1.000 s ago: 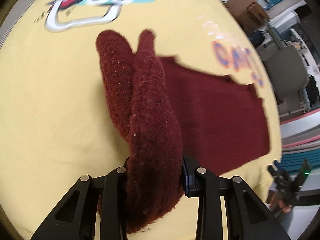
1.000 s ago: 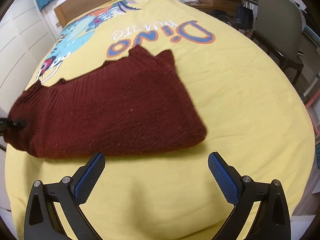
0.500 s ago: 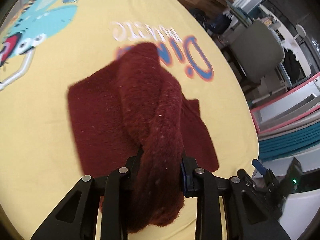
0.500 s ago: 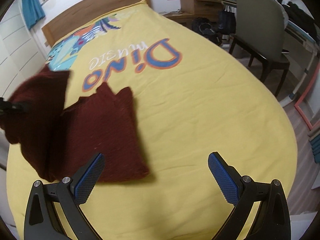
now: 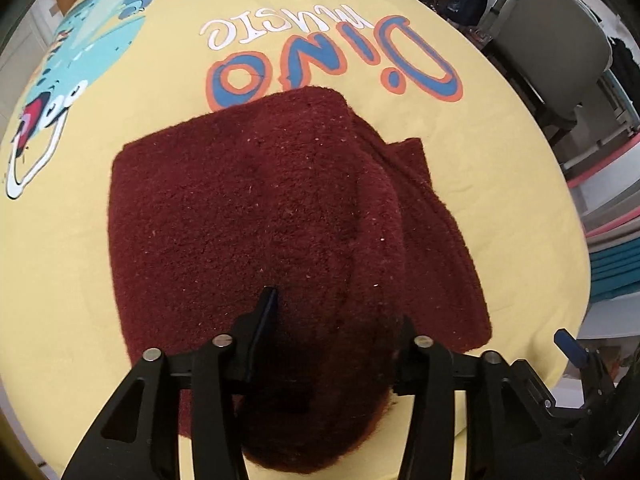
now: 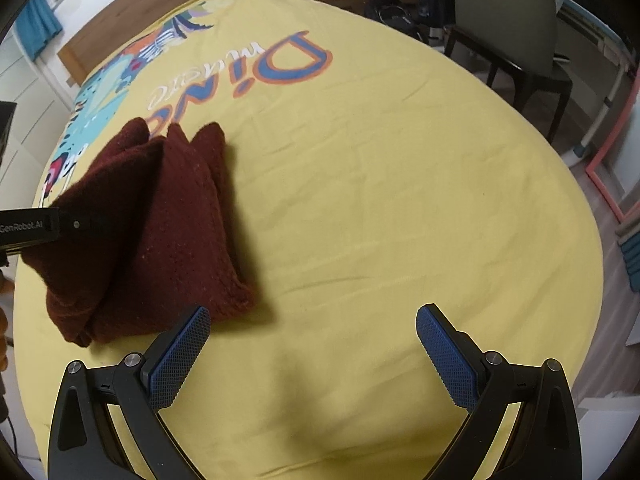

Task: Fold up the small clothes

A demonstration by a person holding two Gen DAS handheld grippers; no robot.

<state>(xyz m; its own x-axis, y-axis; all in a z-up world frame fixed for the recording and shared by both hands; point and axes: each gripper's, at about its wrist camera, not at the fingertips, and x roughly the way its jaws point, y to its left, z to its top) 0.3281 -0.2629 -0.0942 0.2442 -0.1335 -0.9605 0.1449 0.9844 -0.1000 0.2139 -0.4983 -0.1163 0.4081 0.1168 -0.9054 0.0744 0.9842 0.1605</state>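
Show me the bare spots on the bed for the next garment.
The yellow bedspread is bare from the maroon sweater across to its edge by the chair, and under the open right gripper. The side with the sweater and the left gripper is crowded.

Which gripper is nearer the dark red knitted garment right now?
Left. The left gripper sits right over the dark red knitted garment, jaws just opened, fabric between them. The right gripper hangs open beside the garment's near corner over the yellow bedspread.

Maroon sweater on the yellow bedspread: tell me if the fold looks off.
The maroon sweater is folded unevenly: its layers fan apart, with three corners peeking out at the far end, near the "Dino" print.
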